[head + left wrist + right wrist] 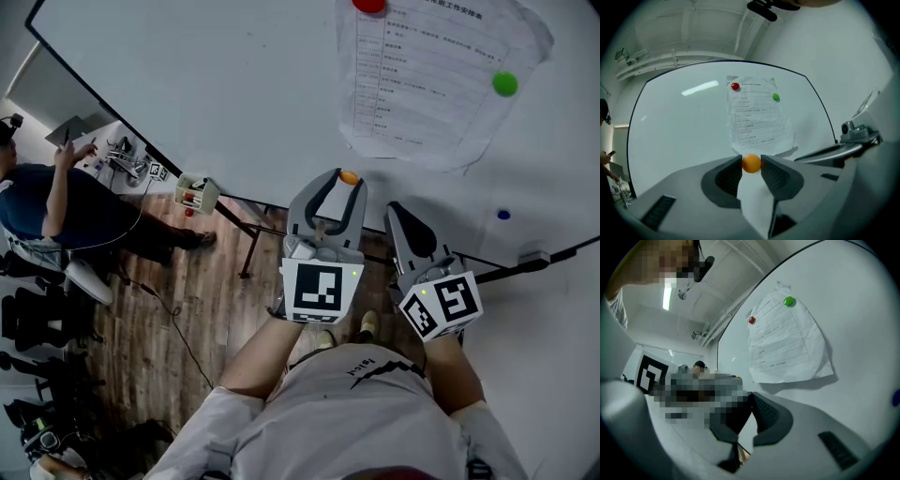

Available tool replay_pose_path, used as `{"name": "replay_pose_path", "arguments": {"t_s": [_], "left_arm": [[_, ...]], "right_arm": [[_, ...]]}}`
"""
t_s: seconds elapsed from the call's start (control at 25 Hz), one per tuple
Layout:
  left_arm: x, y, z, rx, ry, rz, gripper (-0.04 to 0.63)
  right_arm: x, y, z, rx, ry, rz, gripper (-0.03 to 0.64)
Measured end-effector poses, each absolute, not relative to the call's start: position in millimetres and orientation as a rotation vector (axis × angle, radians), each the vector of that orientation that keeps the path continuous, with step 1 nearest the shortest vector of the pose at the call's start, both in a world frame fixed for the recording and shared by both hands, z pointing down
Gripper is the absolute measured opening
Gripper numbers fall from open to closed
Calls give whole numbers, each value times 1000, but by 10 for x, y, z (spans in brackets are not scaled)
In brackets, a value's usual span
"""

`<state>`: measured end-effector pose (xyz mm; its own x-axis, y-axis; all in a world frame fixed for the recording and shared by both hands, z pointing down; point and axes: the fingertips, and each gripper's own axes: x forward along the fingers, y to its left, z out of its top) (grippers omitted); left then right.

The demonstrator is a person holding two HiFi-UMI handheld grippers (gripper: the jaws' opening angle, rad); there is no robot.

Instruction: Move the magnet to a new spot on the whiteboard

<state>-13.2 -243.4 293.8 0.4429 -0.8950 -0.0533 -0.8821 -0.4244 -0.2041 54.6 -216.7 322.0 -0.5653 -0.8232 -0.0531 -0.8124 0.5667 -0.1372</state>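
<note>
A small orange magnet point(349, 177) point(751, 163) sits pinched between the fingertips of my left gripper point(347, 179) point(751, 165), which is shut on it. The magnet is in front of the whiteboard point(187, 84) point(679, 126), just below the lower edge of a printed sheet point(431, 75) point(757, 117); I cannot tell whether it touches the board. My right gripper point(405, 217) point(749, 405) hangs to the right of the left one with its jaws together and nothing in them. A mosaic patch hides part of its left jaw in the right gripper view.
A red magnet point(368, 5) point(735, 86) and a green magnet point(505, 83) point(776, 97) pin the sheet. A blue magnet point(503, 215) sits lower right. A small box point(197, 194) rests at the board's bottom edge. A person point(56, 202) sits at far left.
</note>
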Motion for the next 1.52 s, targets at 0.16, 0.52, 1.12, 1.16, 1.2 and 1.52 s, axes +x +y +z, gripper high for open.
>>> {"name": "replay_pose_path", "arguments": {"t_s": [0.16, 0.52, 1.12, 1.16, 1.2, 1.52], "left_arm": [[-190, -2306, 2982, -2542, 1529, -61, 133], [-395, -2090, 3074, -2616, 1498, -8, 133], [-668, -1755, 3104, -2675, 1468, 47, 133], [-666, -1738, 3097, -2673, 1459, 50, 132], [-662, -1723, 3088, -2671, 1450, 55, 132], [-661, -1672, 3135, -2708, 1447, 67, 133]], "right_arm": [[468, -2113, 3241, -1424, 2679, -149, 14], [268, -1999, 3264, -1459, 2670, -140, 14], [64, -1759, 3228, -1507, 2645, -118, 14], [53, -1745, 3228, -1510, 2646, -117, 14], [44, -1733, 3229, -1512, 2646, -116, 14], [38, -1660, 3226, -1537, 2640, -103, 14]]}}
